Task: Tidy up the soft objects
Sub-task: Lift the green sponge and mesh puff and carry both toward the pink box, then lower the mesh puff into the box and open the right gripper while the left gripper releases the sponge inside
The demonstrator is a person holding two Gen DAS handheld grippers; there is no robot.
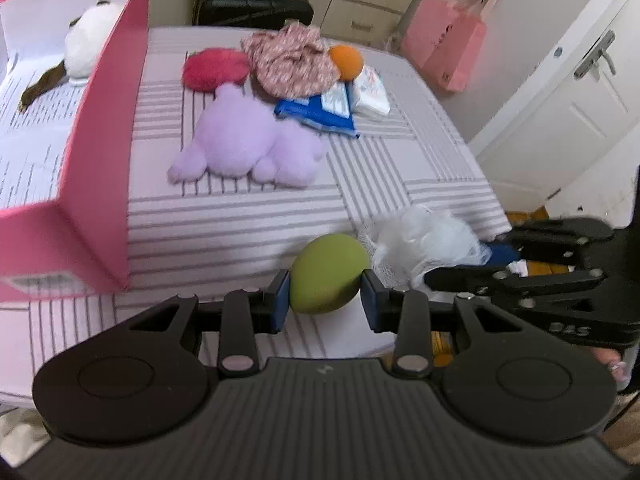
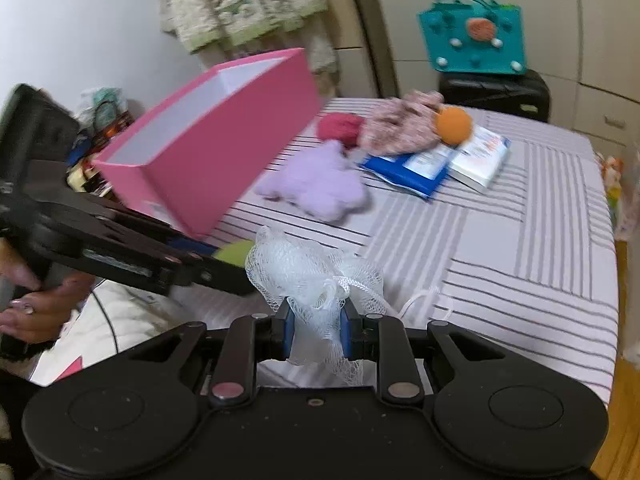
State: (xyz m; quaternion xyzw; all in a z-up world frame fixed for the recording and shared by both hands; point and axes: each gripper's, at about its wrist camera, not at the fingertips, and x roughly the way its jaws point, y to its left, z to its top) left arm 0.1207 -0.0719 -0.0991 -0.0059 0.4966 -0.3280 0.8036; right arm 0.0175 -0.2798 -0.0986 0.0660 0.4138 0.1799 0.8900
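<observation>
A: Two grips? The left gripper [image 1: 325, 294] clamps the green sponge egg [image 1: 328, 274] at lower centre.

B: The right gripper [image 2: 318, 334] pinches the white mesh bath pouf [image 2: 310, 276], bottom centre.

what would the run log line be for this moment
left claw: shut on green egg-shaped ball | right claw: shut on white mesh bath pouf | pink box: plush panda inside

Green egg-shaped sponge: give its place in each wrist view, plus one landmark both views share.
Left wrist view: green egg-shaped sponge at bottom centre, pinched in the left claw.
Right wrist view: only a sliver shows left of centre, behind the white mesh pouf.
Shared landmark: the pink box.
</observation>
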